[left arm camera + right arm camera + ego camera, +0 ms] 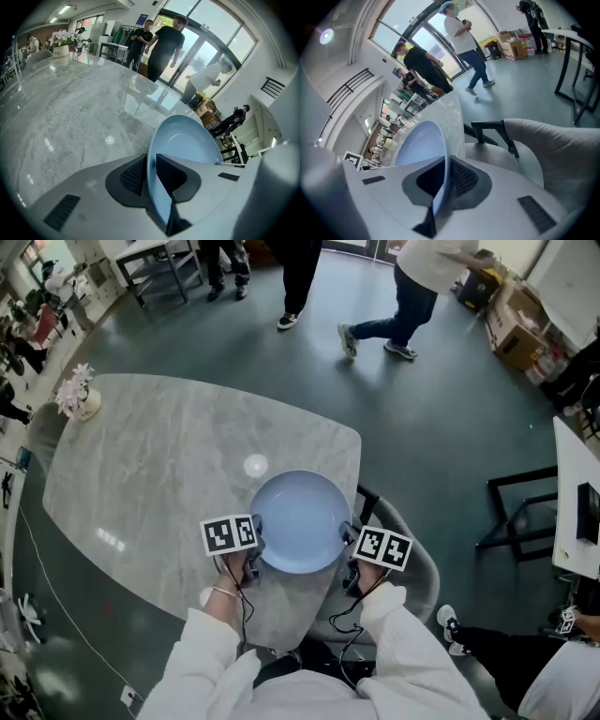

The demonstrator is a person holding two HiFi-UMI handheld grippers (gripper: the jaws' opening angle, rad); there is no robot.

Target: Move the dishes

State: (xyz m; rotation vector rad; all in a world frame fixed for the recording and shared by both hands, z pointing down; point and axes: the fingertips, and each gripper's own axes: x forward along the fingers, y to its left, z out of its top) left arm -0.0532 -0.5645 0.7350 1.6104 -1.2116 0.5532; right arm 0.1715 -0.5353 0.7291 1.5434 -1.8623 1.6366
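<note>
My left tool [151,176] is clamped on the left rim of the pale blue plate [300,521], the rim pinched between its pads; my right tool [446,180] is clamped the same way on the opposite rim; the plate sits level between the two tools, over the near edge of the grey marble surface [159,474]; I cannot tell whether it rests there or hangs clear; a grey chair [417,563] stands just beside the surface, below my right tool; a pot of pink flowers [79,397] stands at the surface's far left corner; beyond it, several people [412,296] are on the dark floor [441,418]; cardboard boxes [516,329] lie far right.
</note>
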